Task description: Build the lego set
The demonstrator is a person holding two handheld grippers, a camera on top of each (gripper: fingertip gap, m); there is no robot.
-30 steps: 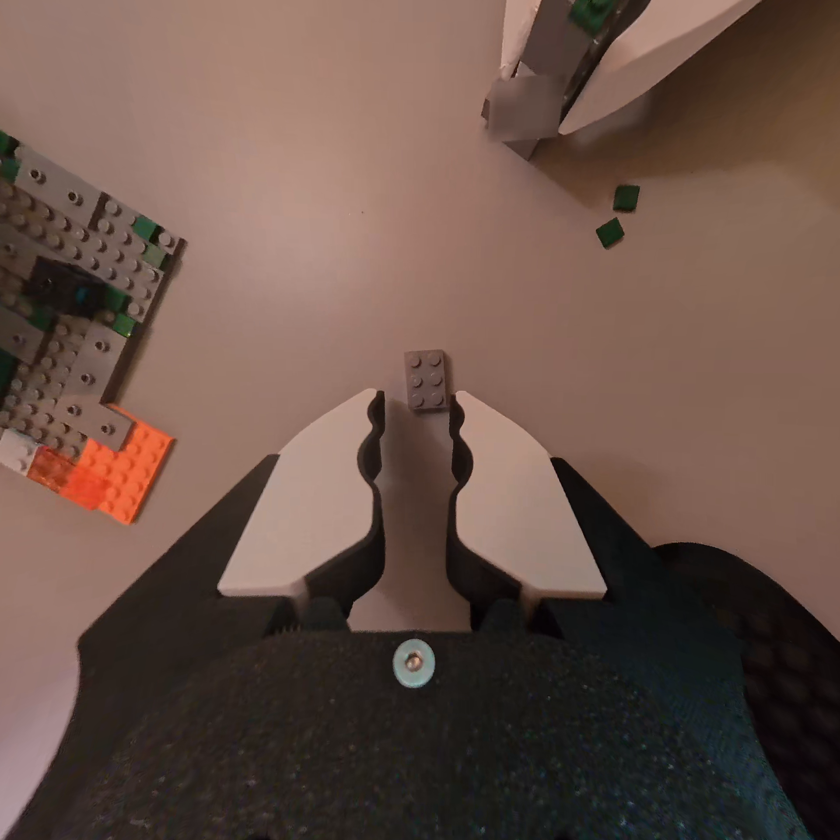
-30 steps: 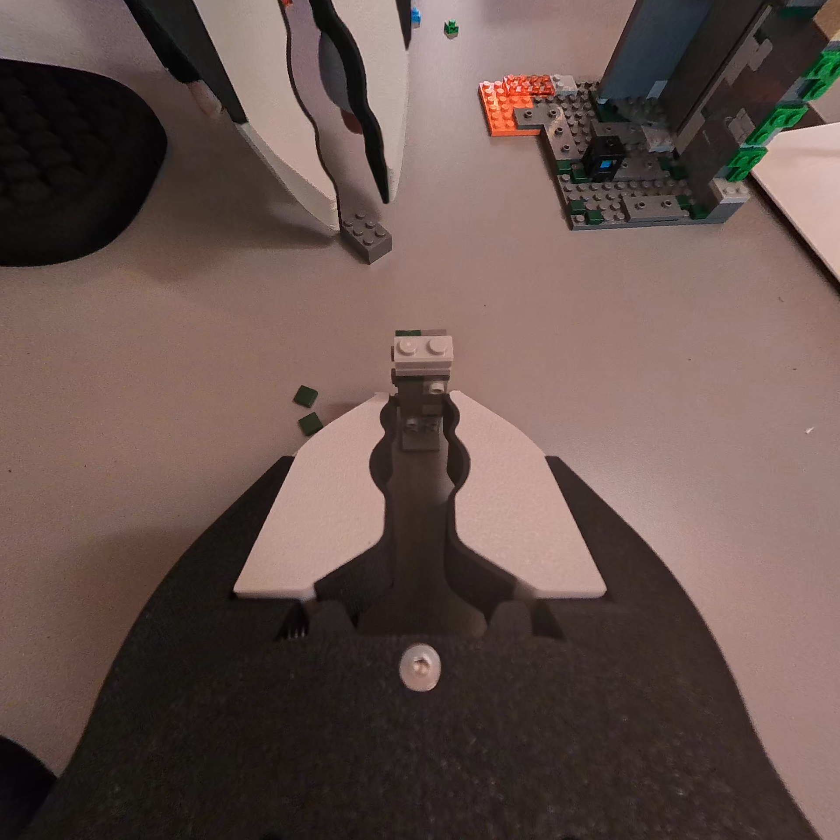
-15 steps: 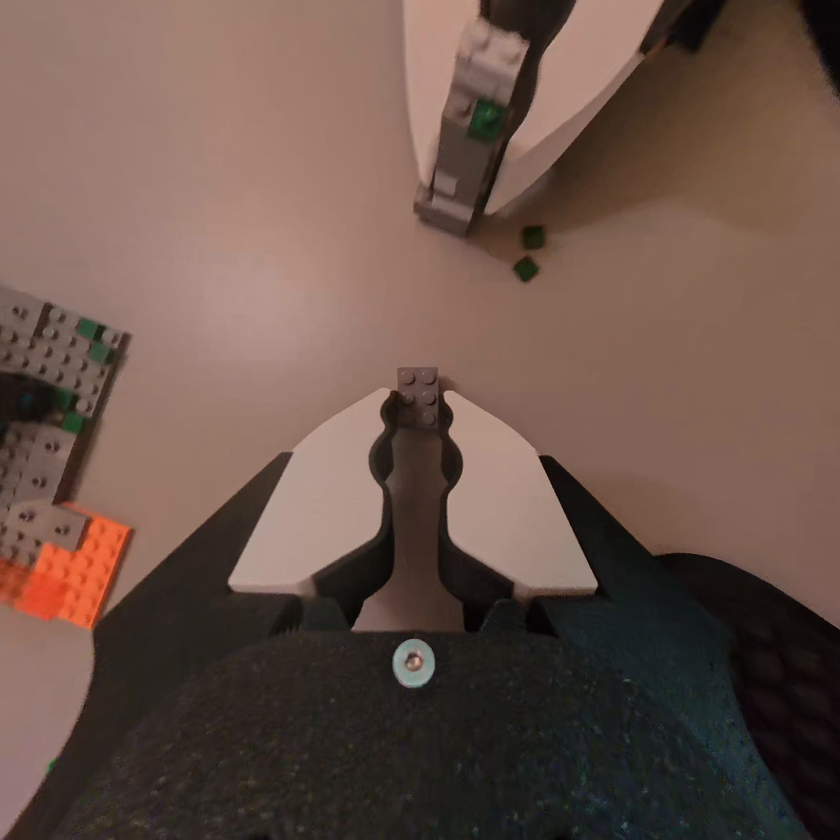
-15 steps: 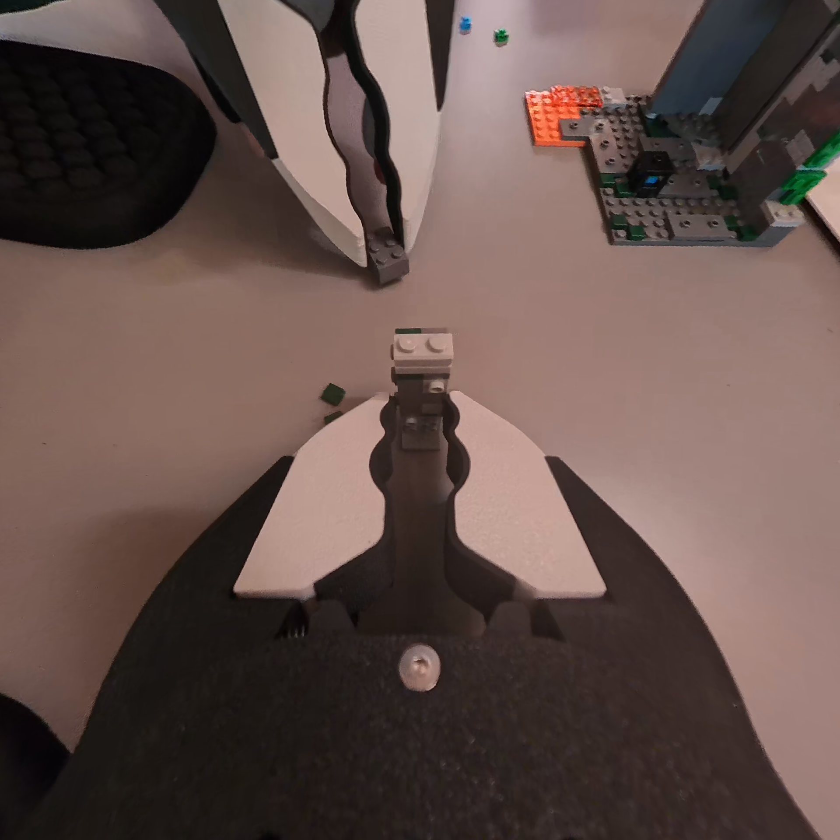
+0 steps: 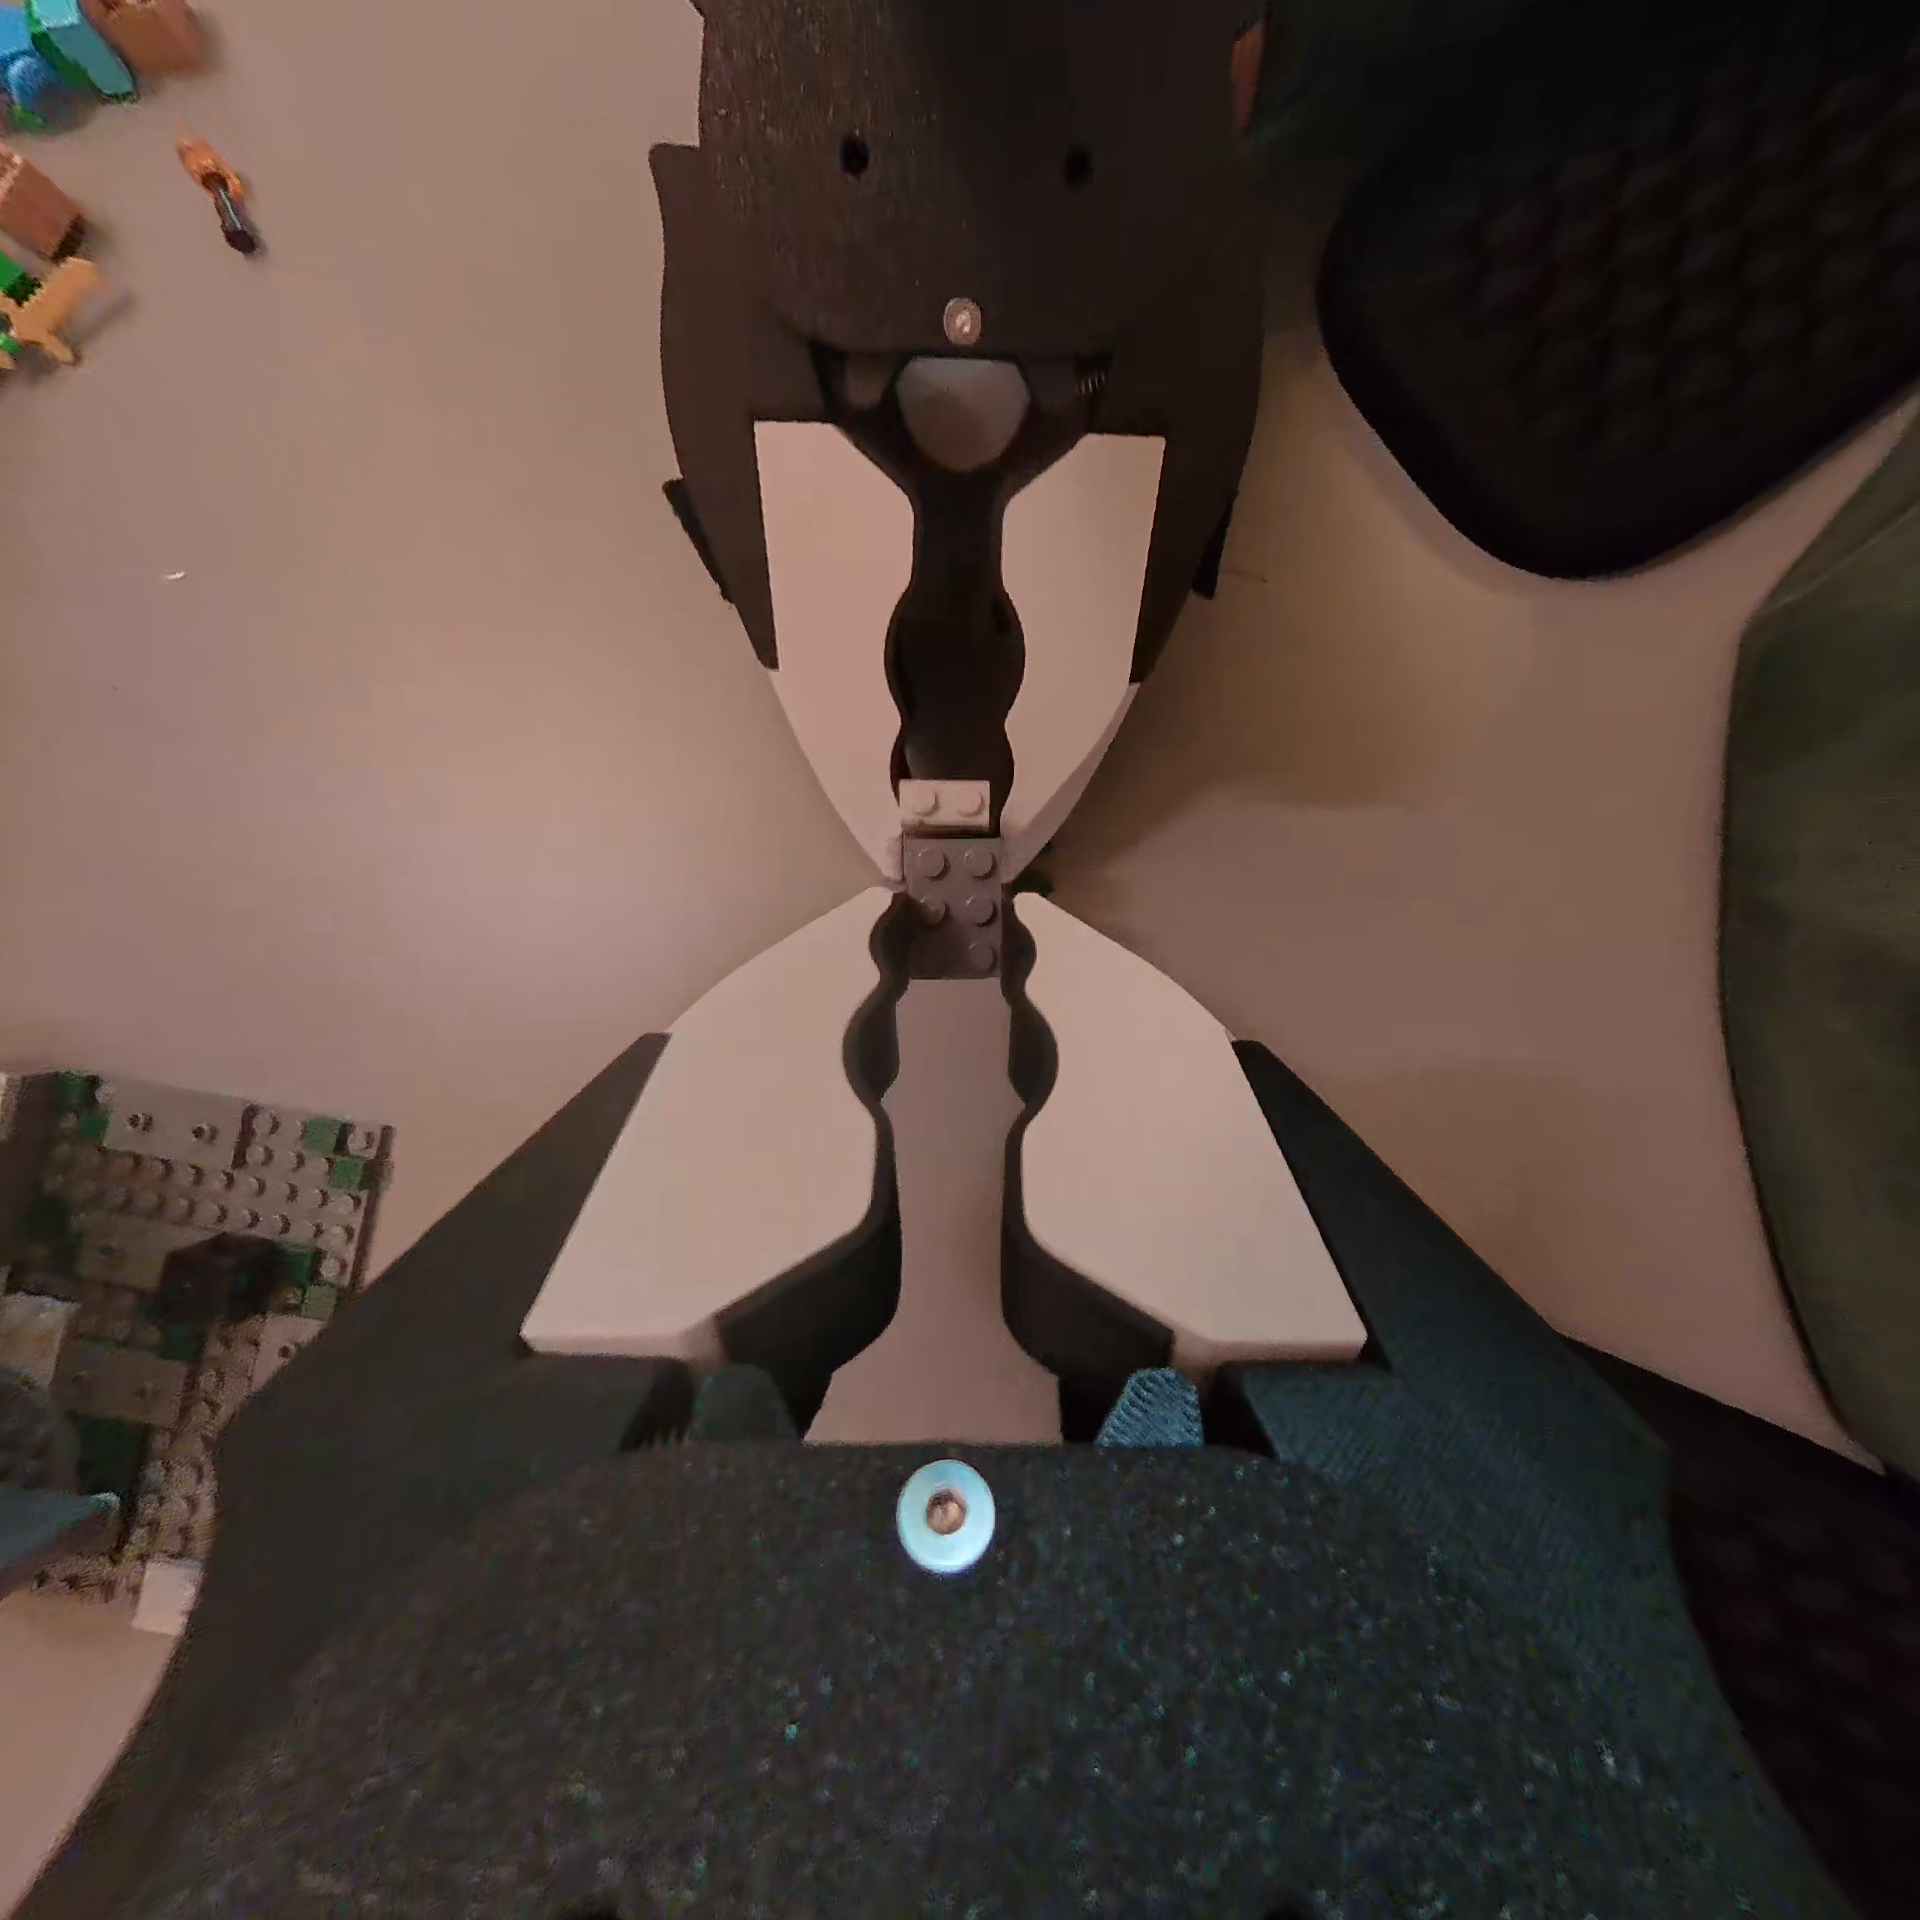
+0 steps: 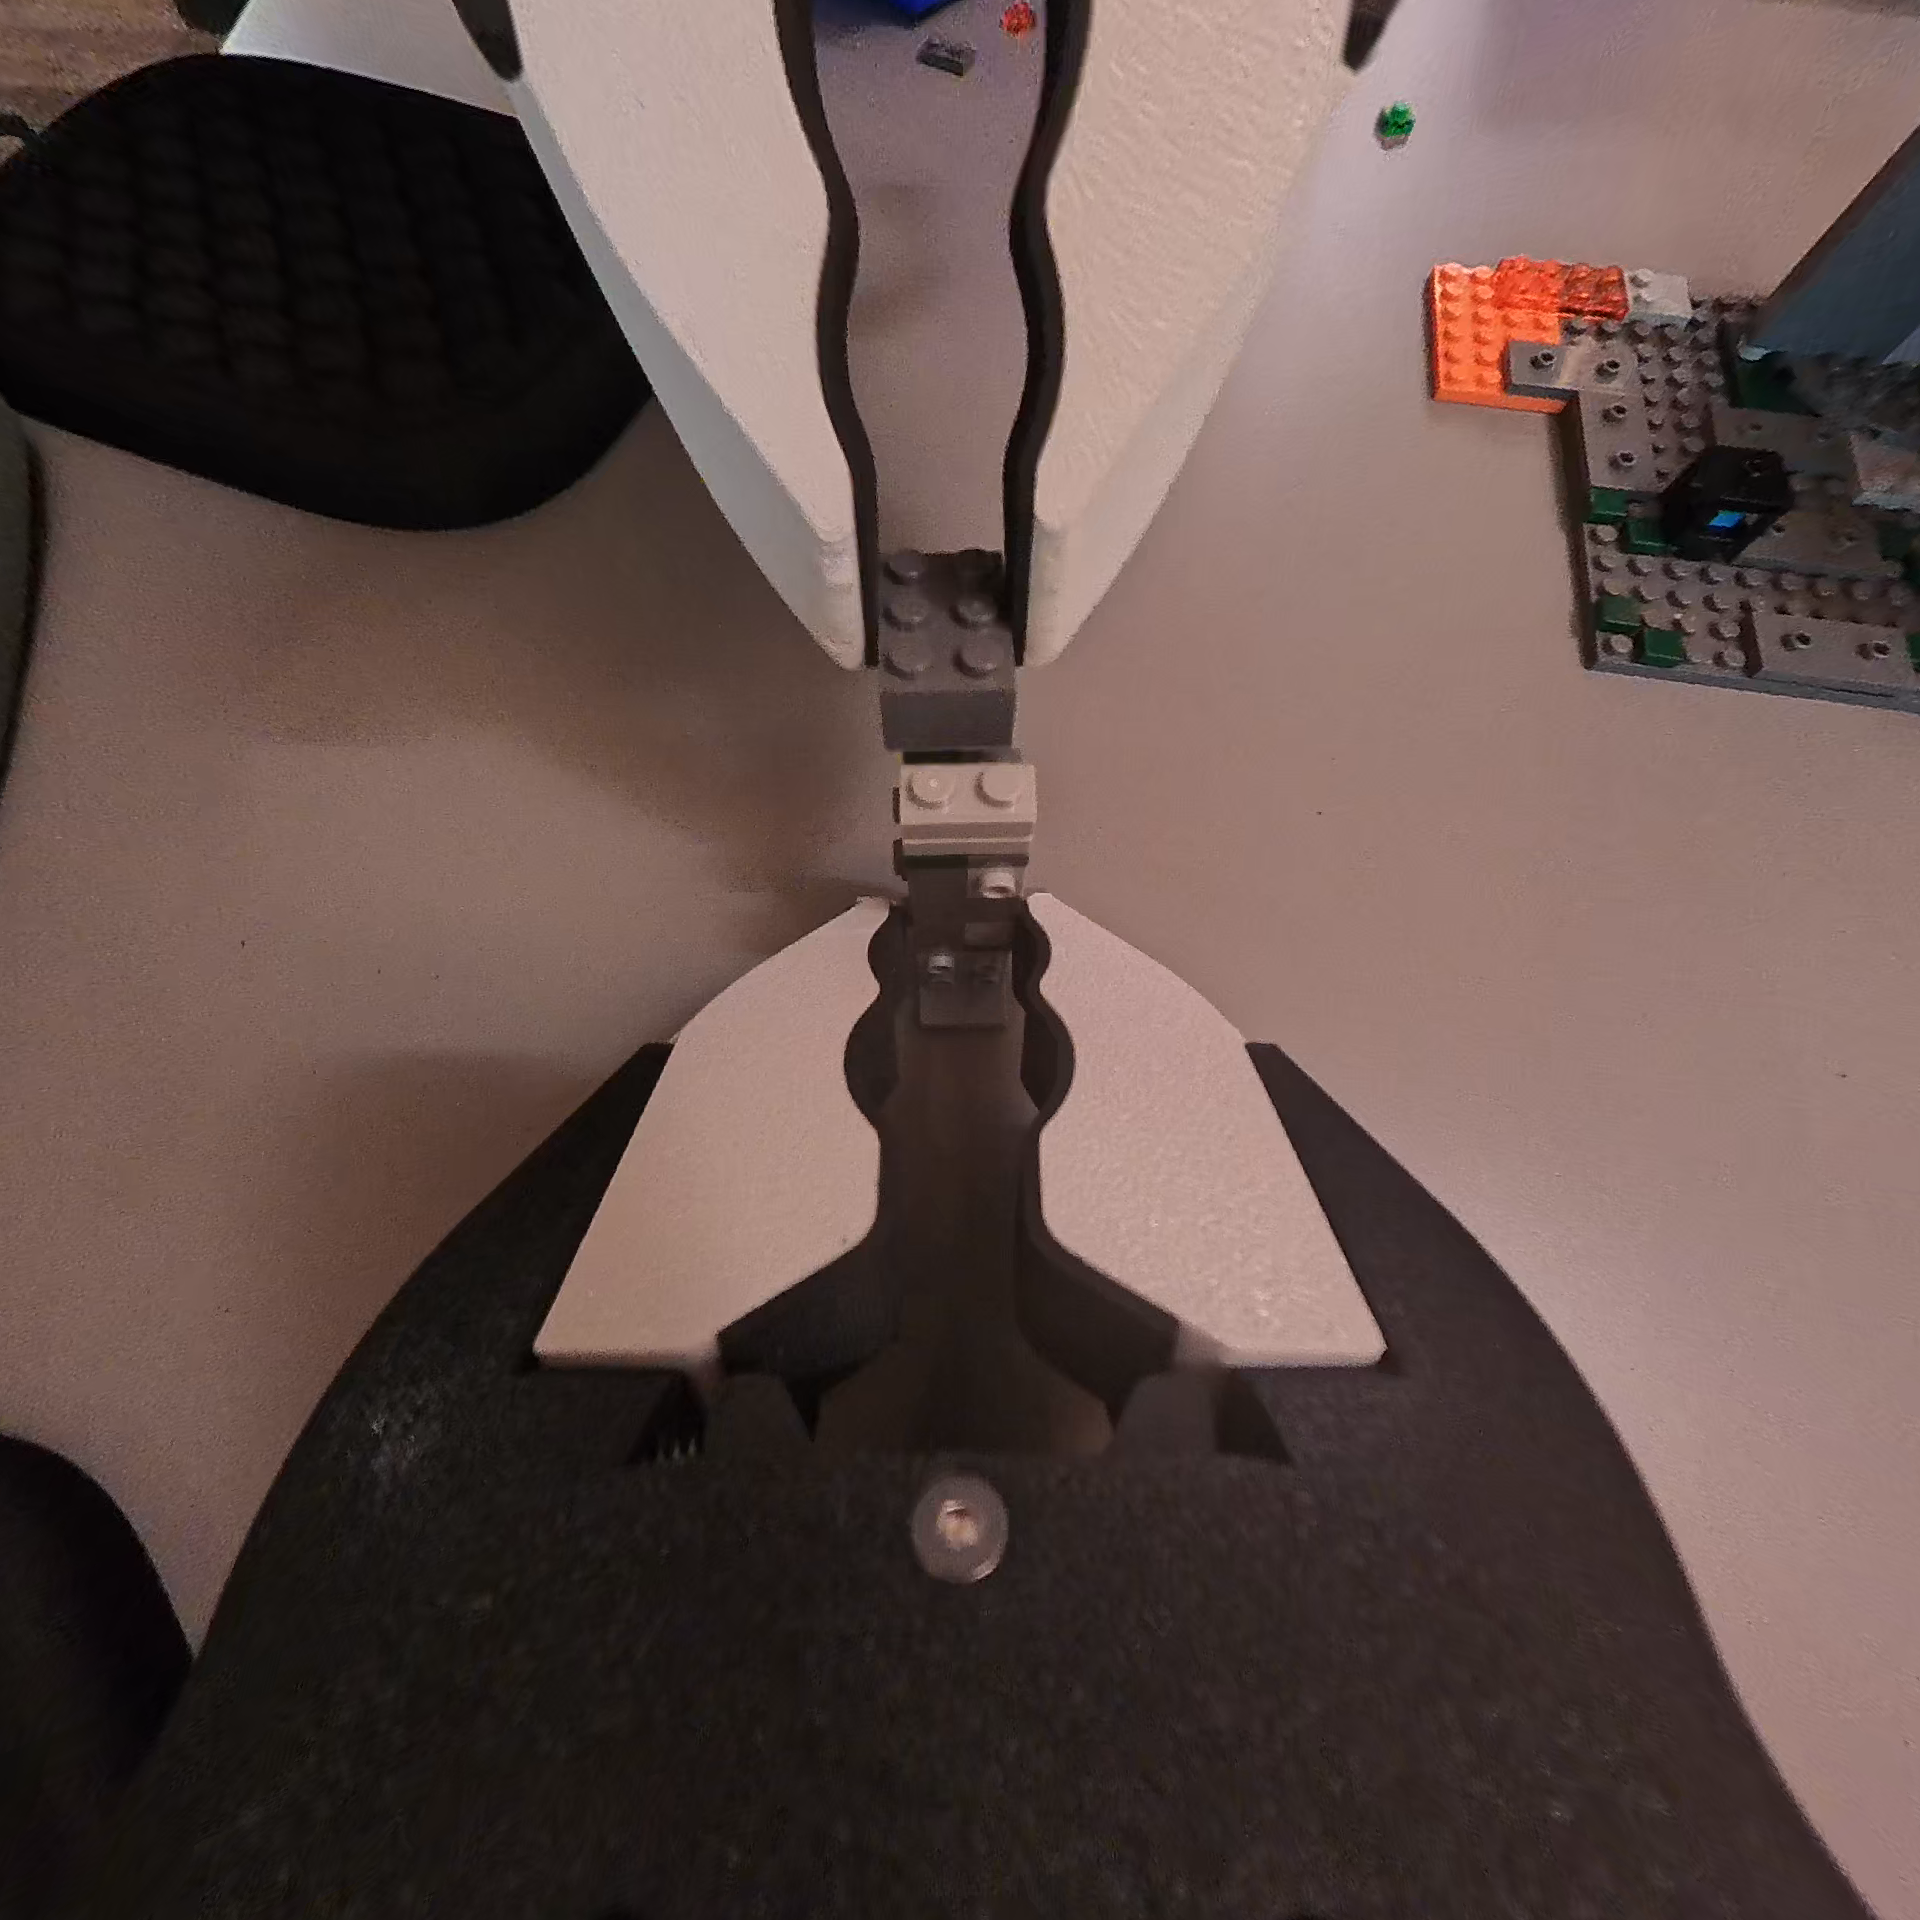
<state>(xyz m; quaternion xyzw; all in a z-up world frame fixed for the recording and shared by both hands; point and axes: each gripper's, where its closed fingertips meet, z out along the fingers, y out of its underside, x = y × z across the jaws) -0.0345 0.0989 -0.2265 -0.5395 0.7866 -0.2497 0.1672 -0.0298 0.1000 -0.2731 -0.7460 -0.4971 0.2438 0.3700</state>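
Observation:
My left gripper [image 5: 954, 920] is shut on a dark grey 2x3 brick [image 5: 954, 909] and holds it above the table. My right gripper [image 6: 961, 925] is shut on a narrow grey column of bricks [image 6: 961, 971] topped by a light grey 1x2 piece [image 6: 966, 805]. The two grippers meet tip to tip. In the right wrist view the left gripper [image 6: 945, 634] holds the dark brick [image 6: 940, 644] just beyond the light grey top. In the left wrist view the right gripper [image 5: 951, 831] and the light grey top [image 5: 943, 803] sit right against the brick. I cannot tell whether they are joined.
The grey and green build with an orange plate lies on the table at lower left in the left wrist view [image 5: 208, 1226] and upper right in the right wrist view [image 6: 1714, 540]. Loose pieces [image 5: 52, 73] lie far left. A black mesh seat [image 6: 291, 281] is beside the table. The grippers' ends are close to 5 cm from one another.
My left gripper has shut on the dark grey brick, lifted it off the table and brought it up against the column in my right gripper. The two grippers now face each other closely.

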